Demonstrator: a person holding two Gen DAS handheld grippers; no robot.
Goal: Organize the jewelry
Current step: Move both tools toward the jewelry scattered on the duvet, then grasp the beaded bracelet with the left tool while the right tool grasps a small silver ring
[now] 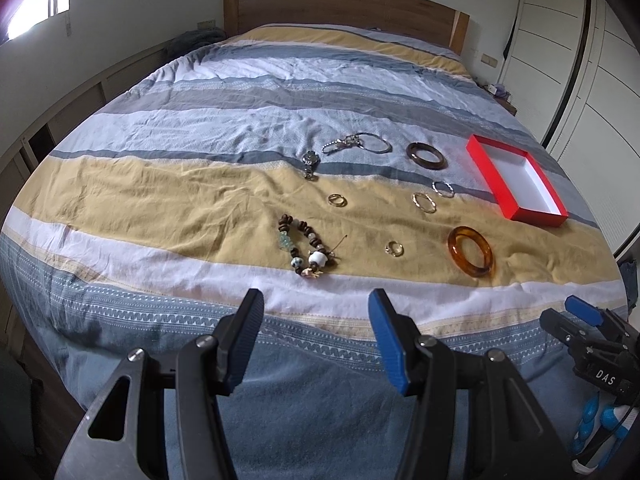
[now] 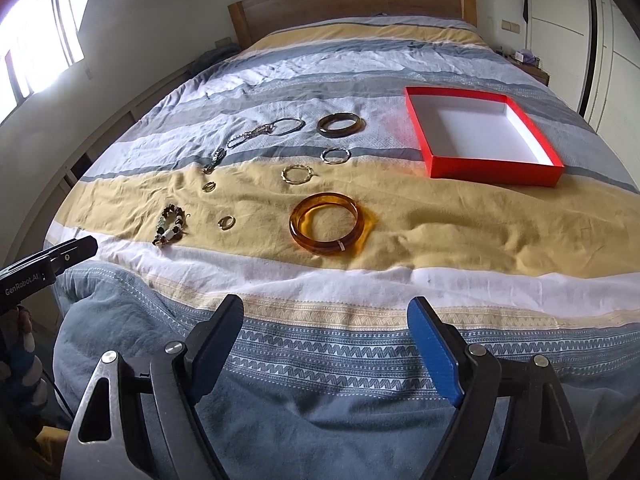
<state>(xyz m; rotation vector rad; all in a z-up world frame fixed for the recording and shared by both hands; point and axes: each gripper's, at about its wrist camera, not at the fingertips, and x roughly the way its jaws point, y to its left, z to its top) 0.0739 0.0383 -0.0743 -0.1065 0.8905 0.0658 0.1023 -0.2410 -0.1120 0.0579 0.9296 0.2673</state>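
Note:
Jewelry lies spread on a striped bedspread. An amber bangle (image 2: 329, 224) (image 1: 471, 252) rests nearest my right gripper (image 2: 326, 312), which hangs open over the bed's near edge with nothing between its fingers. A beaded bracelet (image 1: 306, 246) (image 2: 171, 227) lies ahead of my open, empty left gripper (image 1: 318, 304). Further back are a dark bangle (image 1: 426, 155) (image 2: 341, 124), a silver twisted ring (image 2: 335, 155), a gold twisted ring (image 2: 297, 174), two small rings (image 1: 337, 200) (image 1: 394, 249), a watch (image 1: 310, 164) and a key ring with chain (image 1: 358, 143). An empty red box (image 2: 486, 168) (image 1: 536, 216) sits on the right.
The wooden headboard (image 1: 340, 8) stands at the far end. White wardrobe doors (image 2: 560, 12) line the right wall, with a small bedside table (image 2: 528, 64) before them. A window (image 2: 36, 48) is on the left. The other gripper (image 1: 592, 340) shows at the left wrist view's right edge.

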